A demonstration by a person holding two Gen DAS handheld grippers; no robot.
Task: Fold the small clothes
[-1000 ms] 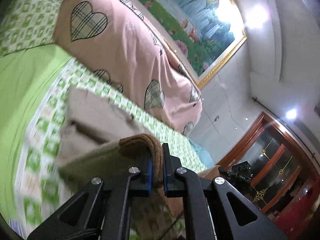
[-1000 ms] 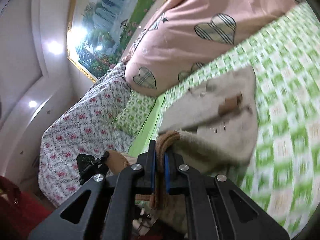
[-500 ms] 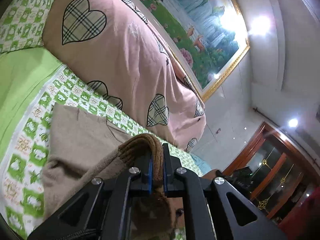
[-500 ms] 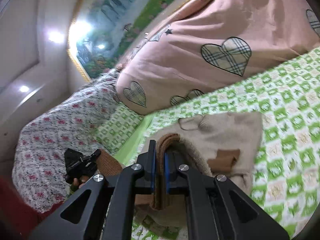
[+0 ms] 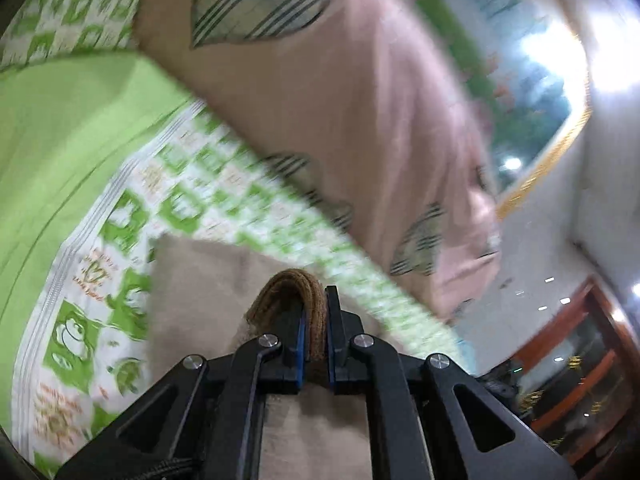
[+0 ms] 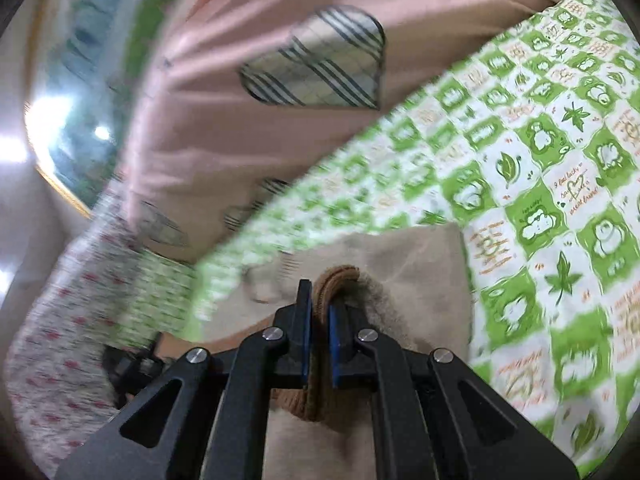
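A small beige knitted sweater (image 5: 192,280) with a brown ribbed hem lies on the green-and-white patterned bedsheet (image 5: 120,240). My left gripper (image 5: 316,320) is shut on a bunched piece of that brown hem (image 5: 288,284), held low over the sweater's far part. In the right wrist view the same sweater (image 6: 424,264) spreads under my right gripper (image 6: 320,320), which is shut on another stretch of the brown hem (image 6: 340,274). The cloth below both grippers is hidden by their black frames.
A pink quilt with plaid hearts (image 5: 320,100) is heaped along the far side of the bed. A plain green sheet (image 5: 60,128) lies to the left. A floral cover (image 6: 60,320) and the other black gripper (image 6: 128,364) show at the left in the right wrist view.
Both grippers have carried the brown hem forward and down over the sweater's far part, towards the pink quilt. Both views are now blurred with motion. The grips are unchanged.
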